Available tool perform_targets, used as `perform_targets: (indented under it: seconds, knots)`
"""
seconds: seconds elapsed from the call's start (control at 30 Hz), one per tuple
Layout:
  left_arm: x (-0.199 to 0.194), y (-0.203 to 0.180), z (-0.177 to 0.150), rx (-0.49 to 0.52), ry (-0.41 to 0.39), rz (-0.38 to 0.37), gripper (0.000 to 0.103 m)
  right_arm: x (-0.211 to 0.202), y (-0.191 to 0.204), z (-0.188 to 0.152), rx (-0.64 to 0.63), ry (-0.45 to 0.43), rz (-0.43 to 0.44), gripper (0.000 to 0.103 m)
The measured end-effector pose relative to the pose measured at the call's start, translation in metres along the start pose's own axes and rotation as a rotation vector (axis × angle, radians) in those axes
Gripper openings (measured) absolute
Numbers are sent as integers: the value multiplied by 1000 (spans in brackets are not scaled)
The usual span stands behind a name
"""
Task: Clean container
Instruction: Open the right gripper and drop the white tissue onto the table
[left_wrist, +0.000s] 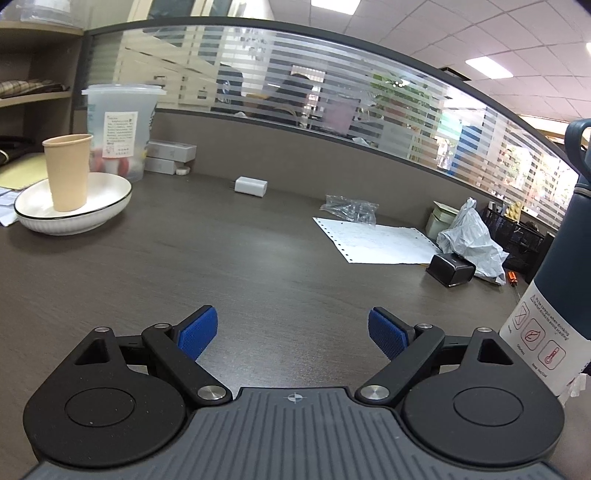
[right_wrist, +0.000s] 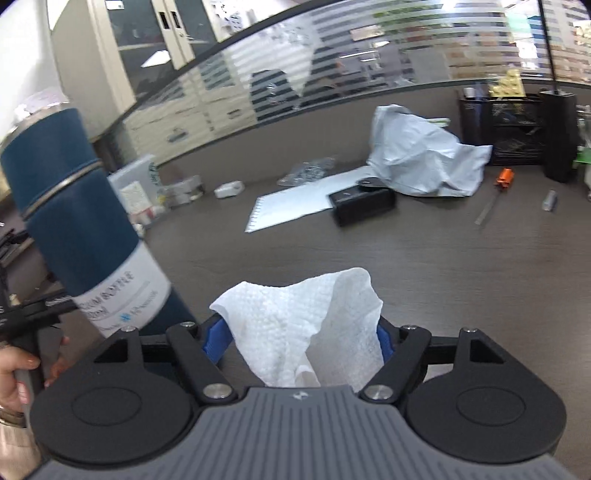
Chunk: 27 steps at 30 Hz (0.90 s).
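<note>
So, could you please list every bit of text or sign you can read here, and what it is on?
"Keep Hot/Cold", beside red warning icons: white label on the blue bottle.
"...UM BOTTLE": same bottle's label in the right wrist view; the rest is blurred.
Sticker on the clear plastic tub: print too small to read.
Printed sheet: unreadable.

Dark blue bottle, white label, upright on desk; white crumpled paper towel beside it.

We note even, bright light from ceiling panels. The desk shows a soft sheen and faint shadows. Fisheye bends the partition into an arc; corners go black. The right view is motion-blurred, the bottle label smeared.
</note>
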<state>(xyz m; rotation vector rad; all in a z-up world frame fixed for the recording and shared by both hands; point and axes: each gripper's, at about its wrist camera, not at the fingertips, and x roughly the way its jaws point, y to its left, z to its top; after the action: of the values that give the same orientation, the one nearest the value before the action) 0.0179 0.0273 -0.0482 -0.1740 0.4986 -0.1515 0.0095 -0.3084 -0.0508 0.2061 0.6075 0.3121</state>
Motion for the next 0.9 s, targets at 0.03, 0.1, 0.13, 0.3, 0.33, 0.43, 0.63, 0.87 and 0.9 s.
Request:
perform_targets:
  seconds: [0.03,0.1,0.13,0.3,0.33,0.43,0.63,0.87,0.9]
  knots:
    - [0,-1,0,1,1,-4,93,-2,5,0,-38,-9,-28,77]
    - [0,-1,0,2,0,-6,93,-5,16,0,-106,-30,-80,81]
    - [0,-1,-1,2,0,-8,93,-7,24,-2,-165,-68,-124,87]
    - [0,2,-1,-13,-1,-9,93,-20,12,0,-54,-134,102,103]
    - [0,2,-1,-15,0,-10,93,-20,6,3,-5,-123,151,103]
    - [0,4,-1,-22,1,-14,93,-17,5,7,-14,-115,65,103]
    - [1,4,-2,-23,4,-15,93,-1,25,7,-209,-69,-228,103]
    - [1,7,-1,-34,1,-20,93,-11,2,17,-20,-48,110,103]
    - [1,8,-1,-34,0,-20,93,-11,-7,19,35,-54,108,103]
